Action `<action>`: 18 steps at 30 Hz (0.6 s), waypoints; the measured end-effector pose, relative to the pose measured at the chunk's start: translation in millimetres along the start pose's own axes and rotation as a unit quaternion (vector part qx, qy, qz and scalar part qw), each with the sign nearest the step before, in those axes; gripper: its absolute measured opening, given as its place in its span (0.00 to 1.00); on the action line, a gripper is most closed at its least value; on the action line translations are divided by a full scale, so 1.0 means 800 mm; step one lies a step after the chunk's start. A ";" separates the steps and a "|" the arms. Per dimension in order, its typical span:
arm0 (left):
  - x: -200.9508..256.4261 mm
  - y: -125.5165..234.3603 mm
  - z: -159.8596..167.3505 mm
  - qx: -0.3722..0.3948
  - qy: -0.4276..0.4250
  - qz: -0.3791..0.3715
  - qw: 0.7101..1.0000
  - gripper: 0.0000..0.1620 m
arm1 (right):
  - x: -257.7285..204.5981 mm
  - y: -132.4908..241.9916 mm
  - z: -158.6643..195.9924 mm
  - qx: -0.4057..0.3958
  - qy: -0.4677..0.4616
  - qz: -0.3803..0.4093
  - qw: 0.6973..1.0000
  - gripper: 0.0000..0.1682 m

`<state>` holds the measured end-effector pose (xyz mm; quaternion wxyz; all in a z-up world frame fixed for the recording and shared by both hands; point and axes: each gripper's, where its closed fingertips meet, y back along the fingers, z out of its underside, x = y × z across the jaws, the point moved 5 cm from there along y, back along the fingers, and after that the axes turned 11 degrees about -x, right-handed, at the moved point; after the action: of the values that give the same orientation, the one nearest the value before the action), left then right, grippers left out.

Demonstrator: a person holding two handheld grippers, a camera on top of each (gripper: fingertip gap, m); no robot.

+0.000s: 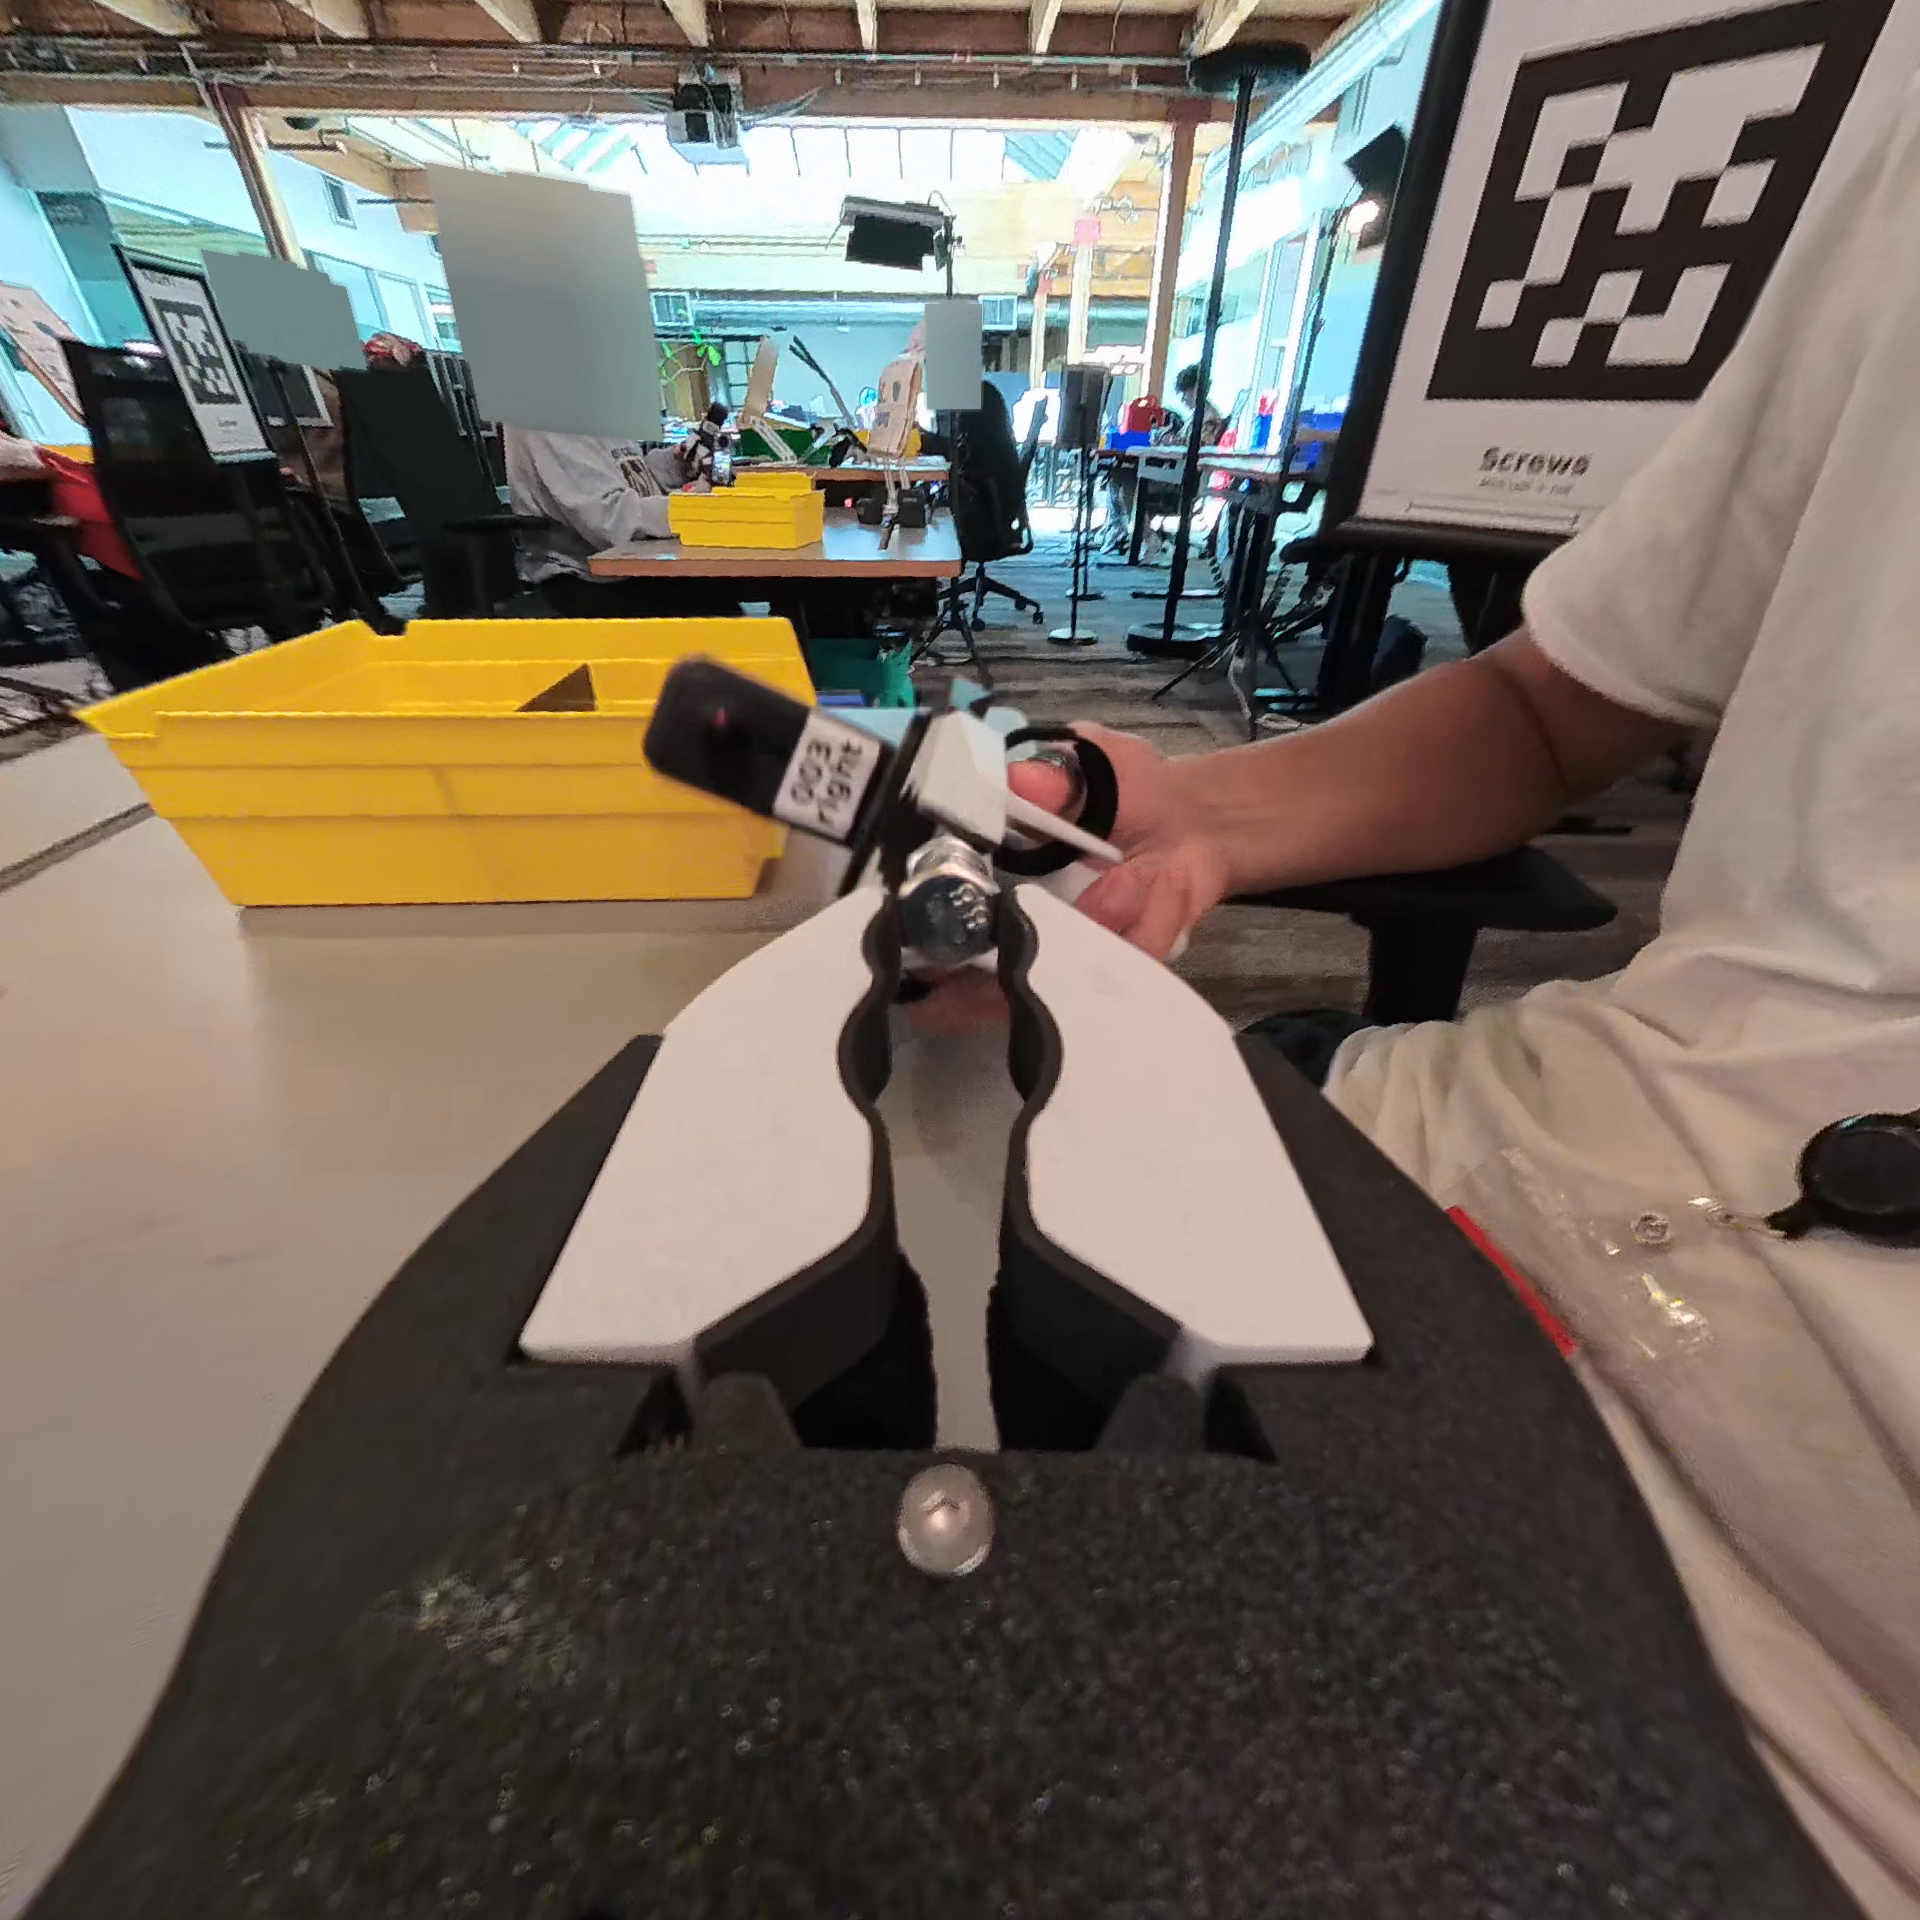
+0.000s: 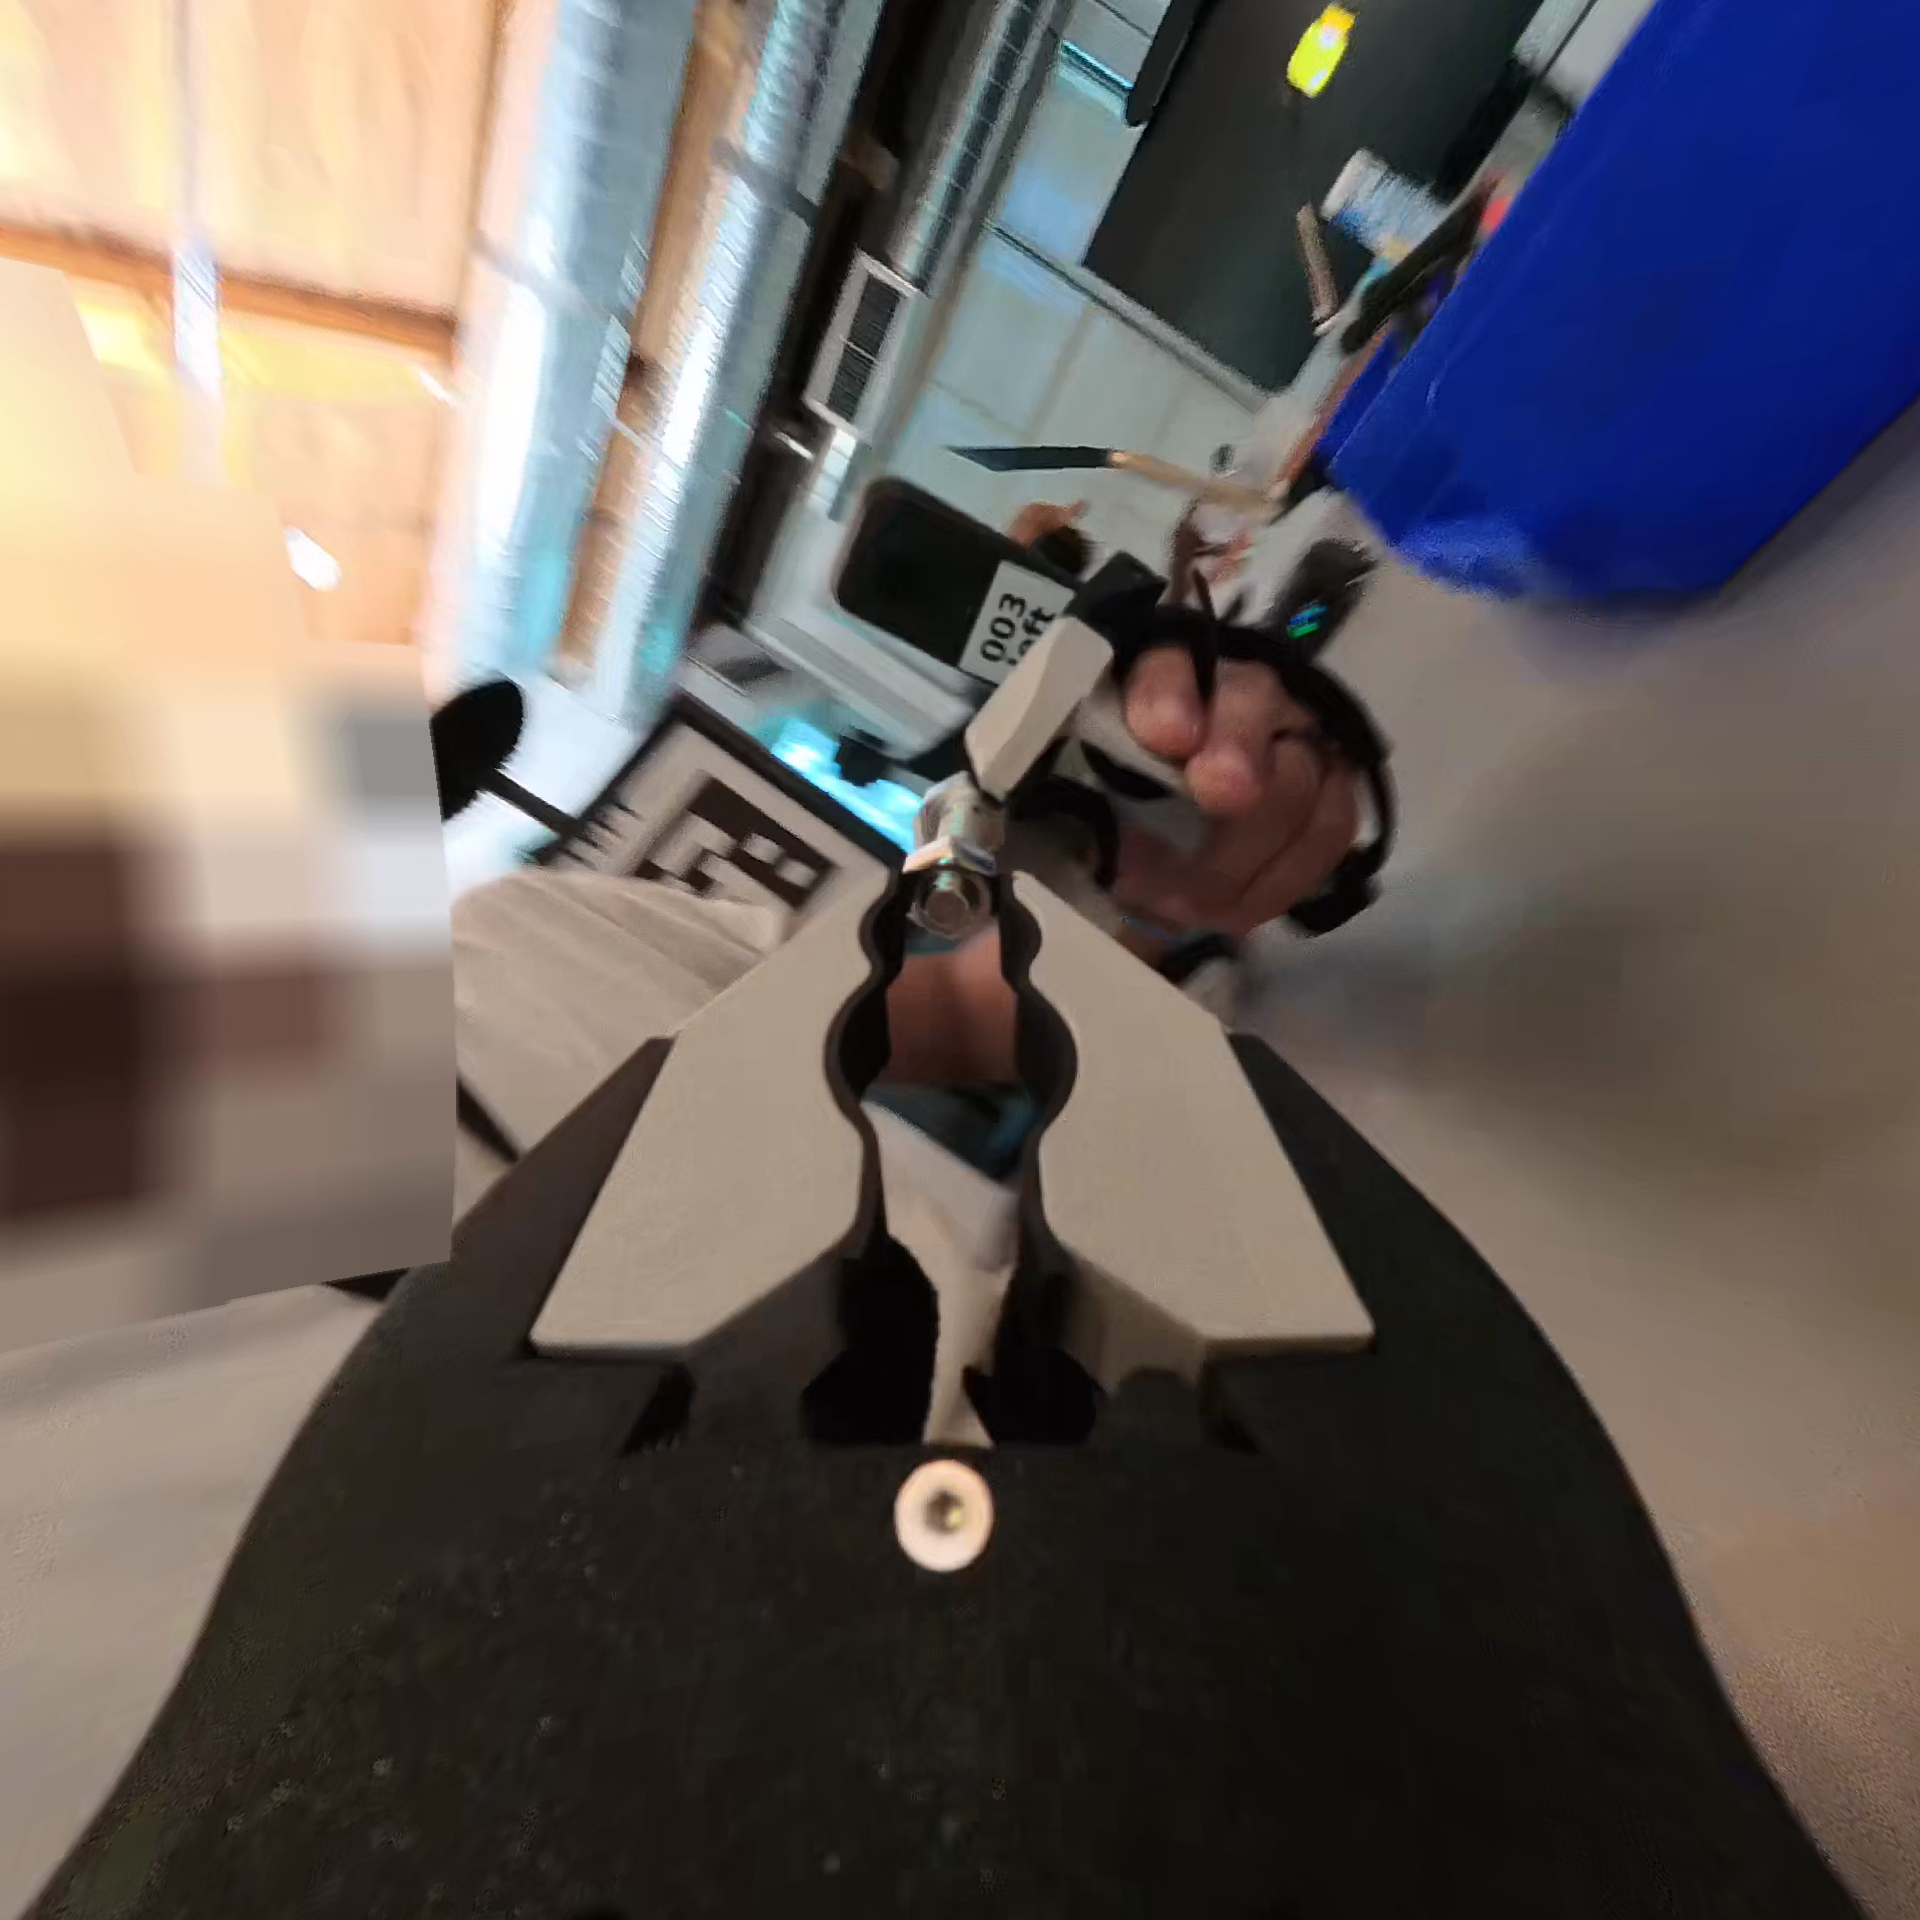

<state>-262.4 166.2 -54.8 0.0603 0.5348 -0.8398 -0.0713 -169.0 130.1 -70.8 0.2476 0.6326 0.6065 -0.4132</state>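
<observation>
The left gripper (image 1: pixel 948 925) is seen nearest, its grey fingers narrowed onto the head of a silver bolt (image 1: pixel 943 914), over the near edge of a pale table (image 1: pixel 208 1091). The bolt's other end, with a nut (image 2: pixel 951 906), is pinched between the nearly closed tips of the right gripper (image 2: pixel 951 914), which is carried by a hand (image 1: pixel 1132 852) coming in from the right. A yellow bin (image 1: pixel 447 769) is set farther back on the left, well apart from the bolt, and a blue bin (image 2: pixel 1662 312) is glimpsed at far right in the blurred right wrist view.
</observation>
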 end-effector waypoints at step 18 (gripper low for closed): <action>-0.010 -0.041 -0.005 -0.015 0.102 0.137 0.985 0.11 | -0.038 0.013 0.042 -0.096 0.707 0.589 0.380 0.10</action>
<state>-229.1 159.4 -57.5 0.1629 0.4186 -0.8932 -0.0196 -164.3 83.9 -65.5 -0.0306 0.8659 0.0731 0.4940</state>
